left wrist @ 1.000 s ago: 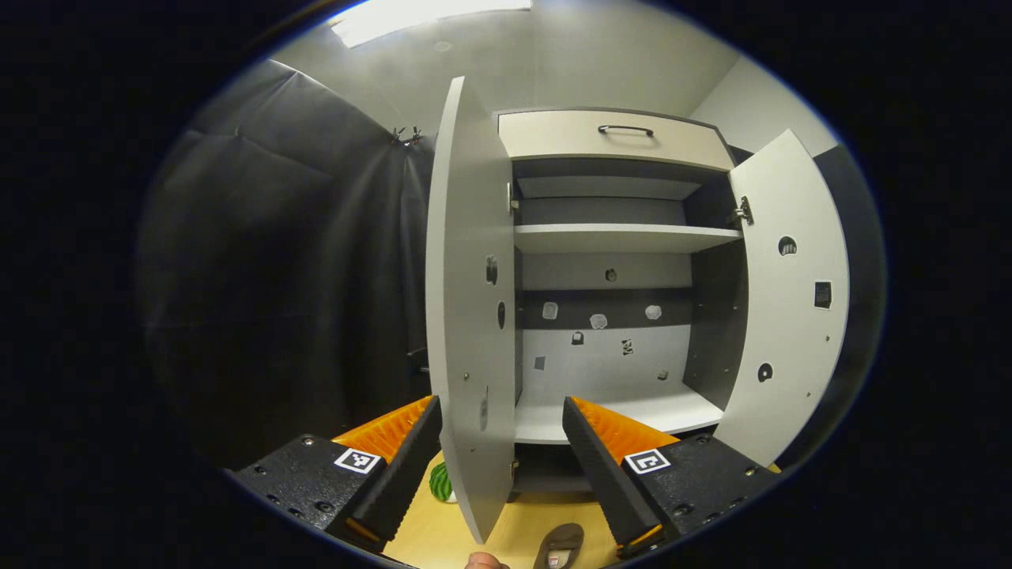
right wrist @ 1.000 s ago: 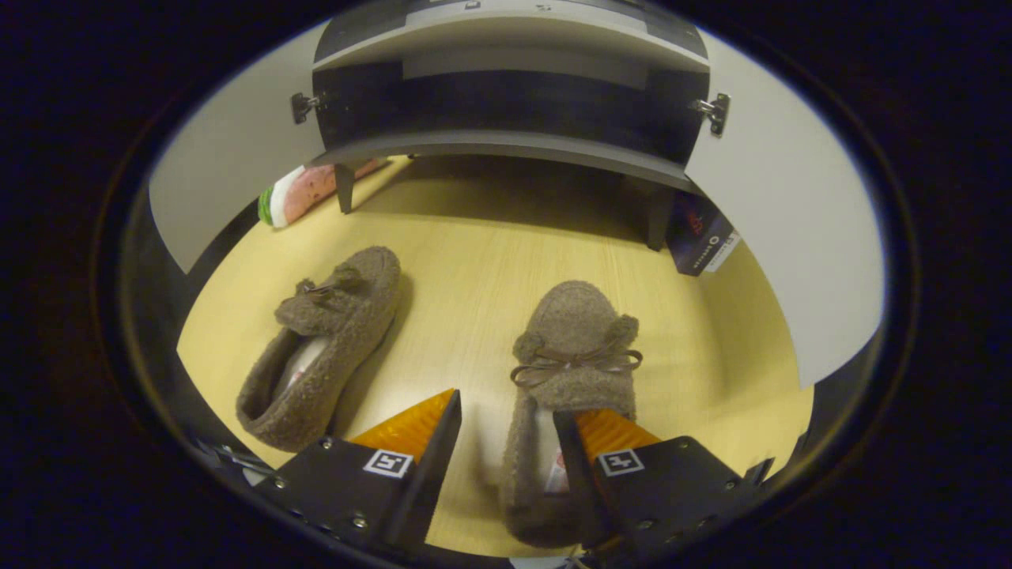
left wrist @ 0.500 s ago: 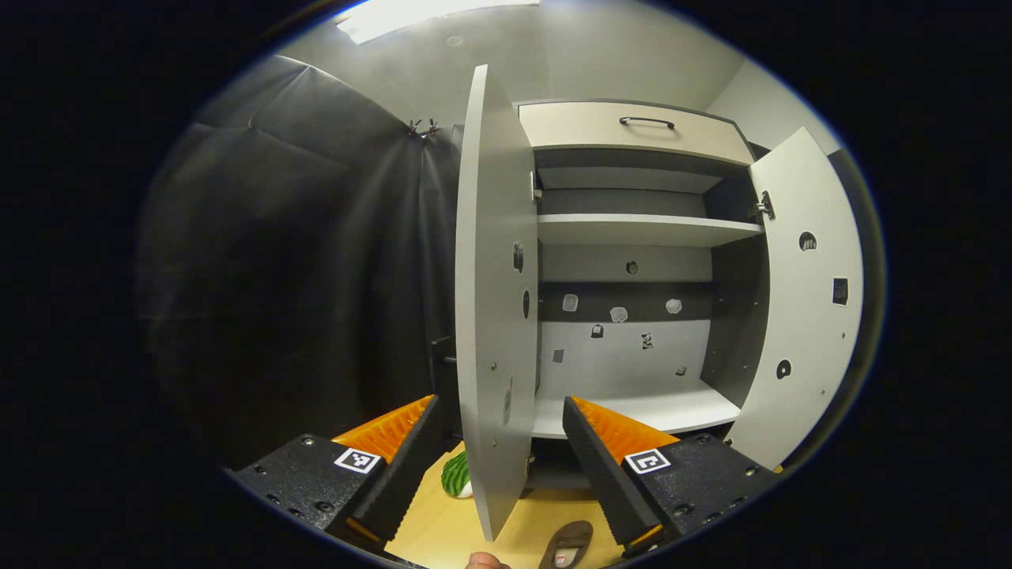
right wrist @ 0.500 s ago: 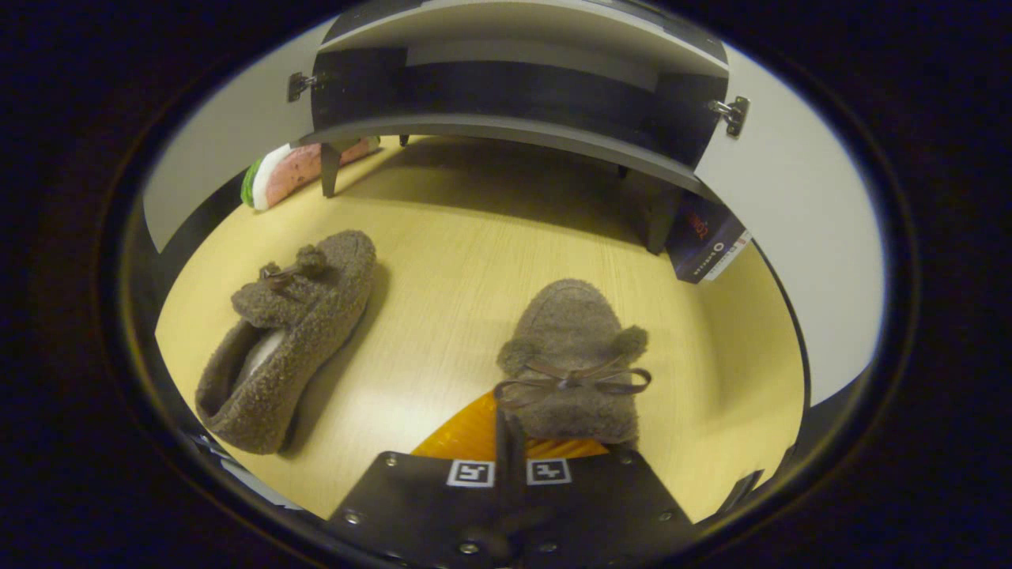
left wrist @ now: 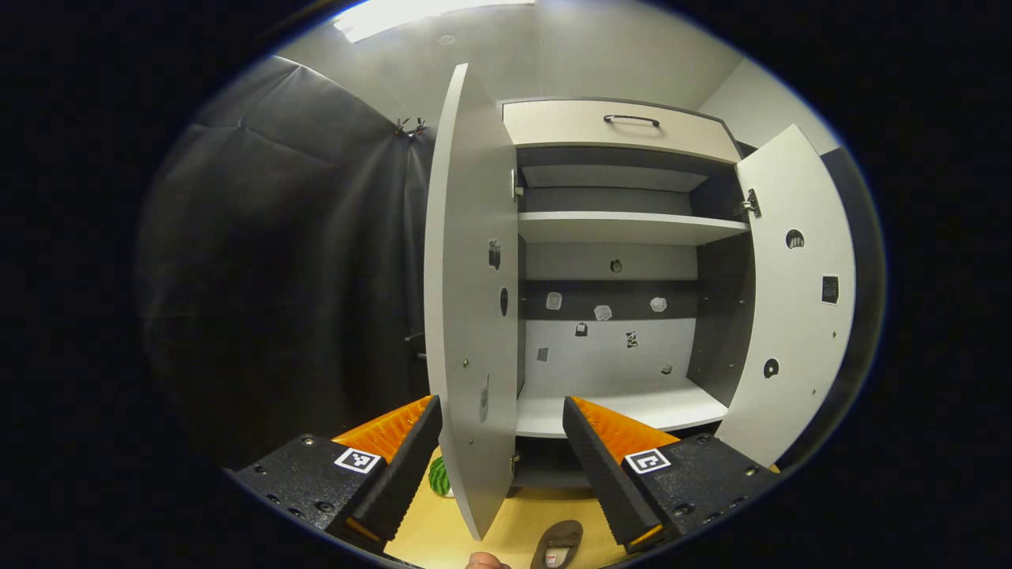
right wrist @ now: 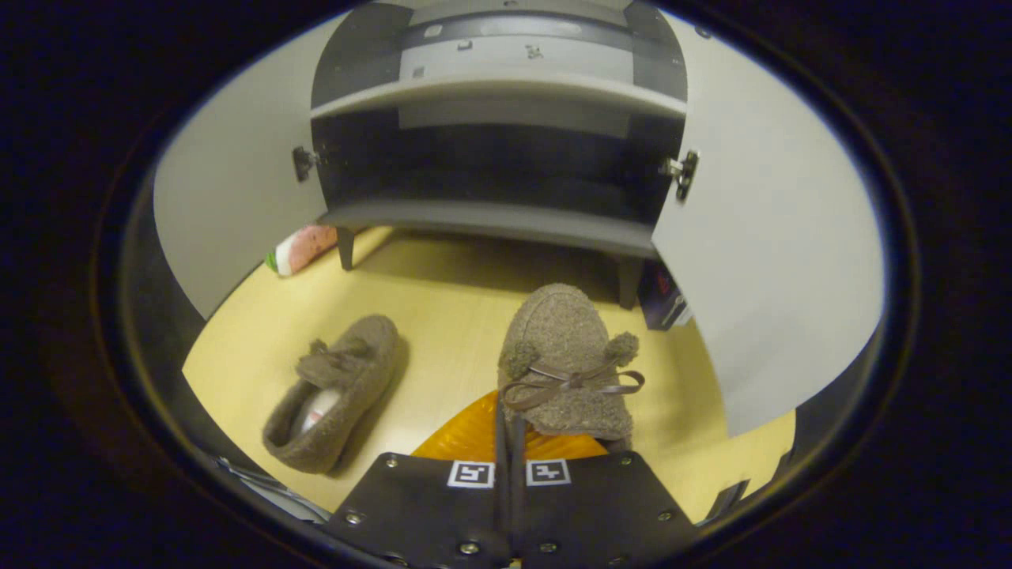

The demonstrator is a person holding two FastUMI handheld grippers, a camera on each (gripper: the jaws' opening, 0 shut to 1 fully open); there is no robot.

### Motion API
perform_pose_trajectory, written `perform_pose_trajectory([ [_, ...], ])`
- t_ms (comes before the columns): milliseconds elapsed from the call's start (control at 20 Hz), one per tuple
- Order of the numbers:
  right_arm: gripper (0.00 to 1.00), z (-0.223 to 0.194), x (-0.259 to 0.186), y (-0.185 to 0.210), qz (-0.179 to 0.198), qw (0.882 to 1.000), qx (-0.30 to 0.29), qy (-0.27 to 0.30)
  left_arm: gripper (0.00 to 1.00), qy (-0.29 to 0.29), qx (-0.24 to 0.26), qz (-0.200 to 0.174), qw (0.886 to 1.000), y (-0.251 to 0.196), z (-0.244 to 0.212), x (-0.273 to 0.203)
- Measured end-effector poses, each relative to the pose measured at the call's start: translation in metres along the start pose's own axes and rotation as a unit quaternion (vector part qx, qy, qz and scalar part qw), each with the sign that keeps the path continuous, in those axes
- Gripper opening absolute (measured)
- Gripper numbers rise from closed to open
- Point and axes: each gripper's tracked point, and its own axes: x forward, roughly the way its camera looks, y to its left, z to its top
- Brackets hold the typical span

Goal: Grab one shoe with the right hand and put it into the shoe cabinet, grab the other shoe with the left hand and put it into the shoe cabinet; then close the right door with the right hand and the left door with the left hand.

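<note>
Here, my right gripper (right wrist: 506,427) has its two fingers drawn tight together on the left wall of a fuzzy brown shoe (right wrist: 565,363), pinching it near the heel opening; the toe points away from me toward the shoe cabinet (right wrist: 490,221), and a thin ribbon bow lies across the shoe's top. The shoe looks raised off the yellow wooden floor (right wrist: 451,316), though I cannot tell for sure. To its left, the other shoe (right wrist: 336,391) lies on the floor, well apart from my fingers, its toe angled toward the cabinet. Beyond, the cabinet stands on short legs with both doors swung wide; a watermelon-slice toy (right wrist: 299,247) sits by its left leg and a dark box (right wrist: 662,296) by its right leg.

My left gripper (left wrist: 500,442) hangs with its fingers spread apart, holding nothing. Between them, farther off, stands the edge of the left door (left wrist: 474,316). Past it the cabinet's pale lower shelf (left wrist: 624,411) is bare, with another shelf above, and the right door (left wrist: 791,300) is swung out.
</note>
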Motion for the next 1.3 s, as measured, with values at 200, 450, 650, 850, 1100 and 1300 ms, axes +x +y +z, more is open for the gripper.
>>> perform_pose_trajectory([
  [200, 0.01, 0.093, -0.033, 0.005, 0.017, 0.996, 0.015, -0.089, 0.96, -0.002, -0.005, -0.004, 1.000, -0.003, 0.001, -0.002],
  [450, 0.01, 0.215, -0.052, 0.000, 0.024, 0.982, 0.013, -0.185, 0.97, -0.002, -0.011, -0.005, 1.000, -0.005, -0.001, -0.008],
  [650, 0.01, 0.297, -0.046, -0.014, 0.013, 0.972, 0.005, -0.234, 0.96, -0.007, -0.014, 0.003, 1.000, -0.001, 0.000, -0.012],
  [850, 0.00, 0.366, -0.031, -0.022, -0.003, 0.963, -0.005, -0.271, 0.96, -0.012, -0.023, 0.017, 1.000, 0.008, 0.001, -0.015],
  [1100, 0.00, 0.411, 0.019, -0.027, -0.022, 0.965, -0.003, -0.261, 0.96, -0.013, -0.028, 0.049, 0.998, 0.029, -0.004, -0.024],
  [1300, 0.00, 0.427, 0.061, -0.035, -0.026, 0.973, -0.006, -0.229, 0.96, -0.003, -0.032, 0.086, 0.996, 0.055, -0.014, -0.033],
])
